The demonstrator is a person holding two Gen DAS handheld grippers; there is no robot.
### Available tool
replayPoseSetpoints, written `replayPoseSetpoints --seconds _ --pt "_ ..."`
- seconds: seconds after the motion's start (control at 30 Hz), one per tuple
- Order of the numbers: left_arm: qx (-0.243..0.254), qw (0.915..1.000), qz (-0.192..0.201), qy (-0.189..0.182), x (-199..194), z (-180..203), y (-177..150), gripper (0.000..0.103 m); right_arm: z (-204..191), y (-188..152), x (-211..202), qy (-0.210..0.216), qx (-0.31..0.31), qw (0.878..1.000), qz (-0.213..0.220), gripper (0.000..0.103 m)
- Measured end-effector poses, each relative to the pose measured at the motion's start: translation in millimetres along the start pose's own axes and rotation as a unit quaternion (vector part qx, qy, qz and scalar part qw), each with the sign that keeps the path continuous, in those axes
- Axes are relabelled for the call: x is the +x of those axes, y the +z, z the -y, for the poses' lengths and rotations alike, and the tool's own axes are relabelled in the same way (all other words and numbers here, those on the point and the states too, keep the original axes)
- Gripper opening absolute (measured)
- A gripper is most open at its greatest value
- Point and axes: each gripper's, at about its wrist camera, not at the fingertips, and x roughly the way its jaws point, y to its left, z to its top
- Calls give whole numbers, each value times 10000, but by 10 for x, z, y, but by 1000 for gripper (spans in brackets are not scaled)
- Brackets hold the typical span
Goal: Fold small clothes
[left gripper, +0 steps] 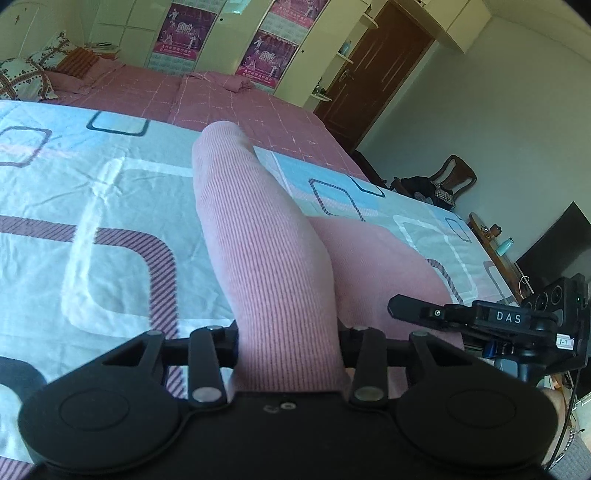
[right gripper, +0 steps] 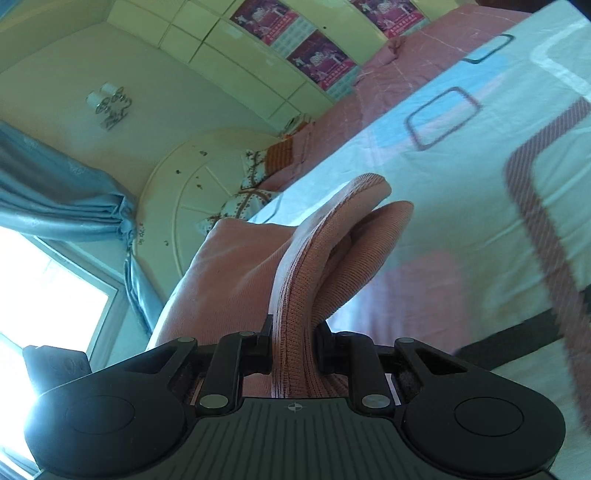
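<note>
Over the bed, nearest each lens: both tongs pinch one pink ribbed garment, lifted off the sheet.
Left gripper (left gripper: pixel 288 343): jaws pressed onto a thick fold of the pink knit garment (left gripper: pixel 258 240); cloth fills the gap and rises away from the lens as a long ribbed tube.
Right gripper (right gripper: pixel 293 345): jaws pinching a narrower bunched edge of the same garment (right gripper: pixel 314 266), its ribbed hem curling over at the top.
Garment's place: above the patterned sheet (left gripper: pixel 92 192), toward the bed's near edge; more pink cloth sags to the right of the left tongs.
Left view only: the other tool (left gripper: pixel 480 319) at lower right, black, marked DAS; beyond the bed's right edge a wooden chair (left gripper: pixel 452 177) with dark clothes, and a brown door (left gripper: pixel 373 74).
Right view only: a blue curtain (right gripper: pixel 55 192) by a bright window (right gripper: pixel 48 280), a cream rounded headboard (right gripper: pixel 207 177), a wall lamp (right gripper: pixel 109 105).
Both views, far: pink checked bedding (left gripper: pixel 236 103), pillows at the head, posters (left gripper: pixel 183 33) on cream wardrobe doors.
</note>
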Motion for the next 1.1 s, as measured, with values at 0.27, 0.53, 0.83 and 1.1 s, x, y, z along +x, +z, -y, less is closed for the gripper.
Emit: replayPoseSetpoints --seconds 0.27,0.53,0.83,1.1 --pt "78 9998 164 -60 -784 -996 76 38 -989 -503 735 -10 -145 9999 51 19" --pt "104 9998 105 124 -1348 -2102 244 38 -1823 -1046 1741 6 16 10000 52 19" --pt "128 9994 61 310 -1368 -2869 396 38 -2098 -1256 2697 -16 93 9998 -165 19" --pt "185 9992 12 345 -1155 -3229 309 46 -1950 -1311 2997 -478 89 9987 -132 19"
